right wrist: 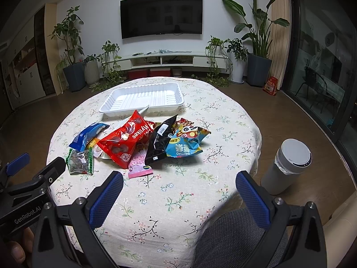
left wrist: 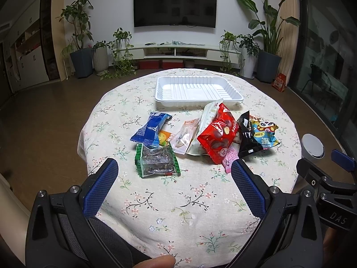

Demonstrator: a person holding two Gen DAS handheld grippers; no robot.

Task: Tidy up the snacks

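Both tools (left wrist: 174, 169) (right wrist: 178, 183) agape; red pack (right wrist: 125, 140) reads "Mylikes".

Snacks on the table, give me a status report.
Left tongs open, empty. Right tongs open, empty. Snack packets piled loose; white tray empty. Nothing blocking.

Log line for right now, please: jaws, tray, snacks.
left gripper: jaws open, holding nothing | right gripper: jaws open, holding nothing | white tray: no snacks inside | snack packets: piled on tablecloth beside the tray
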